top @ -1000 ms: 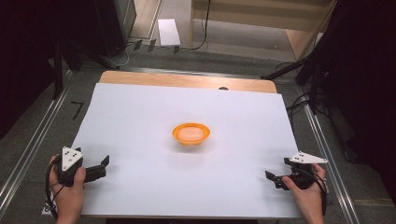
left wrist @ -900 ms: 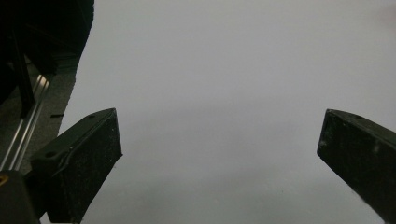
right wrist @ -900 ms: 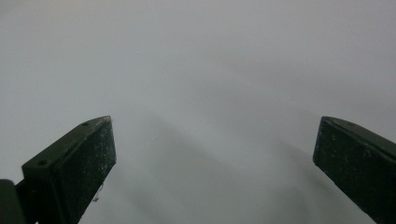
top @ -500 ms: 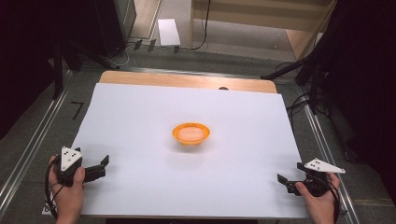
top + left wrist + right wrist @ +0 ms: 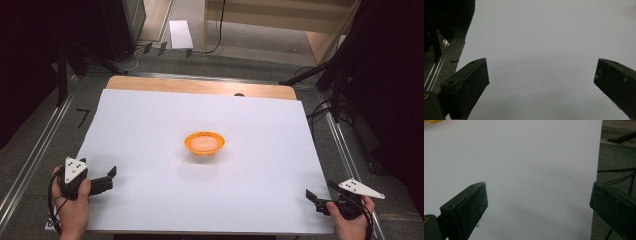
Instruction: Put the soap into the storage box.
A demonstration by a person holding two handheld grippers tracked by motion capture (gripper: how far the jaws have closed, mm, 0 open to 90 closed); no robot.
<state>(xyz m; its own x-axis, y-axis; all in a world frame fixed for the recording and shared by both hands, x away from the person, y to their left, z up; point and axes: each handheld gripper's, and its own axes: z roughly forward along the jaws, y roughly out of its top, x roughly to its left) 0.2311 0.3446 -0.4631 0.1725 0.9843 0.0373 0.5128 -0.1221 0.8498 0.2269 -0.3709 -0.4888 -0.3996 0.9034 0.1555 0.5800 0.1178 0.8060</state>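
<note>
An orange bowl (image 5: 204, 143) with something pale inside sits in the middle of the white sheet (image 5: 150, 120). My left gripper (image 5: 109, 180) rests near the sheet's near left corner, held by a hand. Its jaws stand wide apart over bare white surface (image 5: 541, 75), nothing between them. My right gripper (image 5: 319, 196) hovers at the near right corner, pointing left along the sheet's edge. Its jaws have just been closing a little but still stand open with nothing between them (image 5: 537, 195). A sliver of the bowl (image 5: 434, 121) shows at the top left of the right gripper view.
A wooden table edge (image 5: 200, 86) runs along the far side of the sheet. Metal rails (image 5: 30, 165) flank the left side, and cables (image 5: 325, 107) lie on the floor at the right. A white box (image 5: 180, 34) lies farther back.
My right gripper has moved right and toward the near right corner of the sheet. The left gripper and the bowl have stayed put.
</note>
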